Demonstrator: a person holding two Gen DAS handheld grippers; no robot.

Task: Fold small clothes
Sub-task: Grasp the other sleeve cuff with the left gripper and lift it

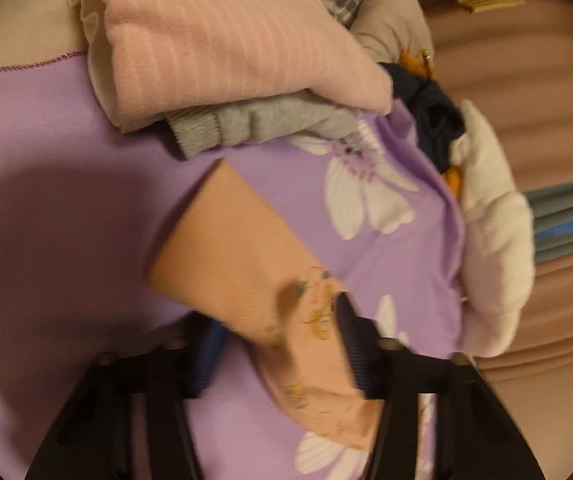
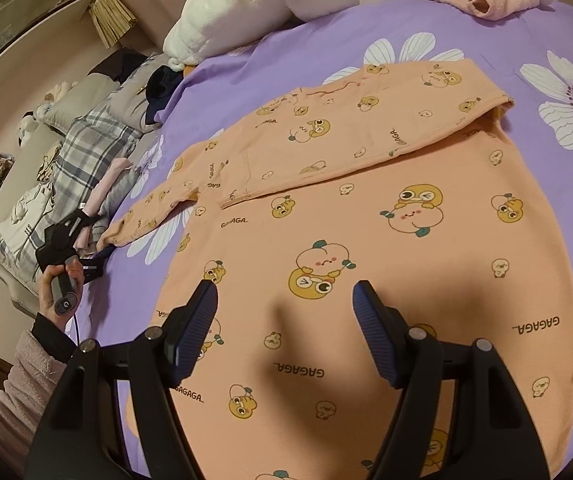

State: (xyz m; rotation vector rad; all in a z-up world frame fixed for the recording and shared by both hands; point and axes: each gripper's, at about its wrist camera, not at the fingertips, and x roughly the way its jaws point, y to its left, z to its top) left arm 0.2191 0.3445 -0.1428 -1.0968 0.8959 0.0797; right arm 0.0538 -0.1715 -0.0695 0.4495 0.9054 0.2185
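The right gripper point(image 2: 284, 320) hung over the peach cartoon-print sweatshirt point(image 2: 366, 240) with its blue ribbed fingers point(image 2: 374, 336) well apart and nothing between them. The left gripper point(image 1: 282, 344) had its jaws part closed around the sweatshirt's unfolded sleeve point(image 1: 246, 264); one pad lay against the cloth, but blur hid whether both pressed it. The sweatshirt lay flat on a purple bedsheet with white daisies point(image 2: 270, 52), one sleeve folded across its chest.

Farther off in the left wrist view sat a folded pink striped garment point(image 1: 226, 40) on a grey knit one point(image 1: 246, 124), beside a white fluffy pillow point(image 1: 494, 232). Only the right wrist view showed the person's left hand point(image 2: 60, 284), a grey plaid cloth point(image 2: 94, 140) and a white shelf point(image 2: 34, 4).
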